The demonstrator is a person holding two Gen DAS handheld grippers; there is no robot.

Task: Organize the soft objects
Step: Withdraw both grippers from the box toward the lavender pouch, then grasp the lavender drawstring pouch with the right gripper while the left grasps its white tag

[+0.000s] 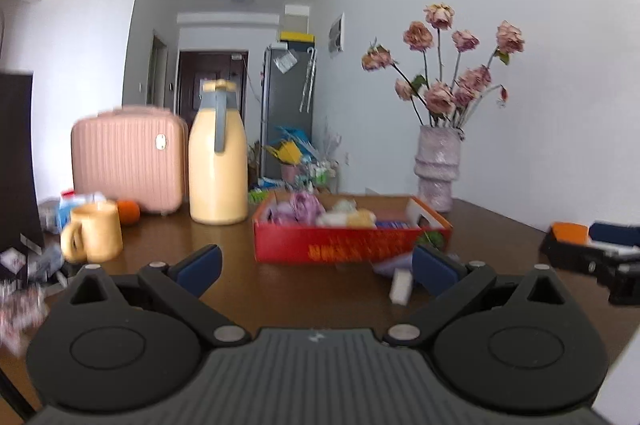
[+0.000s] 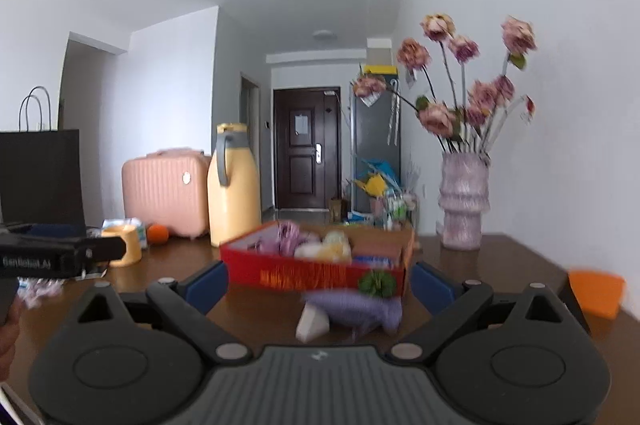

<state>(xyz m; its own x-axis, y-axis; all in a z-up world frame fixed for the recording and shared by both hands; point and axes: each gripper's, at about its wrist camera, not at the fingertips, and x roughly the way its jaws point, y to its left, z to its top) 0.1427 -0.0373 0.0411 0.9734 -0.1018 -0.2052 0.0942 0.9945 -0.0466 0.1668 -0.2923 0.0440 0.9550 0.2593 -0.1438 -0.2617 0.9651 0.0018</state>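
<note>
A red cardboard box [image 1: 340, 245] [image 2: 312, 273] stands on the brown table [image 1: 280, 289] and holds several soft items, among them a purple one [image 1: 304, 205] and a pale yellow one [image 2: 330, 245]. Against the box's front lies a purple knitted soft toy [image 2: 356, 309] with a green top and a white tag [image 2: 312, 323]; part of the toy [image 1: 390, 267] also shows in the left wrist view. My right gripper [image 2: 320, 285] is open just short of the toy, pads clear of it. My left gripper [image 1: 318, 271] is open and empty, facing the box.
A yellow jug [image 1: 218, 161], a pink case [image 1: 128, 161], a yellow mug [image 1: 96, 233] and an orange [image 1: 129, 212] stand left of the box. A vase of dried roses [image 1: 438, 169] is at the back right by the wall. A black paper bag [image 2: 40, 177] stands at the far left.
</note>
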